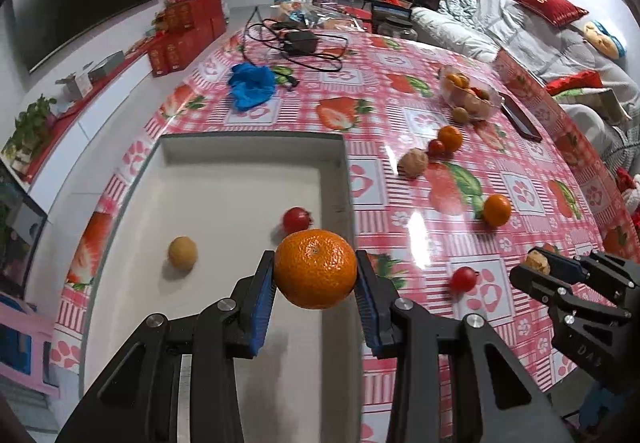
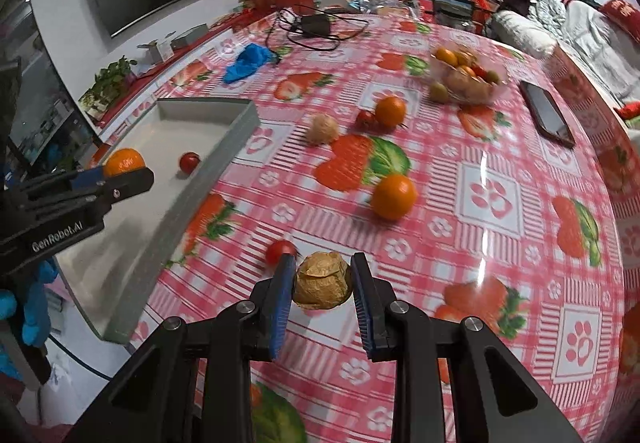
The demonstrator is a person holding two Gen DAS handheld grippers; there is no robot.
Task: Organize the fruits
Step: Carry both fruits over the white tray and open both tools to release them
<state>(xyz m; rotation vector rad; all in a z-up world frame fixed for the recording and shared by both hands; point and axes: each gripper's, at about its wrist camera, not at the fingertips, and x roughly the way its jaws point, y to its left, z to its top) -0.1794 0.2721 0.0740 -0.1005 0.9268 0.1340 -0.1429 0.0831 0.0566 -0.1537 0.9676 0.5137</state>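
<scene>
My left gripper [image 1: 315, 271] is shut on a mandarin [image 1: 316, 268] and holds it above the white tray [image 1: 248, 147]; it also shows in the right wrist view [image 2: 124, 167]. In the tray lie a cherry tomato [image 1: 297, 218] and a yellowish round fruit [image 1: 182, 252]. My right gripper [image 2: 323, 275] is shut on a papery husked fruit [image 2: 322, 280] just above the table; it shows at the right of the left wrist view [image 1: 538, 263]. A cherry tomato [image 2: 280, 251] lies beside its left finger. Loose on the cloth are a mandarin [image 2: 393, 196], another mandarin [image 2: 390, 111], a tomato [image 2: 366, 119] and a husked fruit [image 2: 322, 128].
A clear bowl [image 2: 468, 77] of mixed fruit stands at the far right, one small fruit [image 2: 438, 92] beside it. A phone [image 2: 547, 117] lies near the table's right edge. A blue glove [image 2: 246, 61] and a charger with cables [image 2: 316, 25] lie at the back.
</scene>
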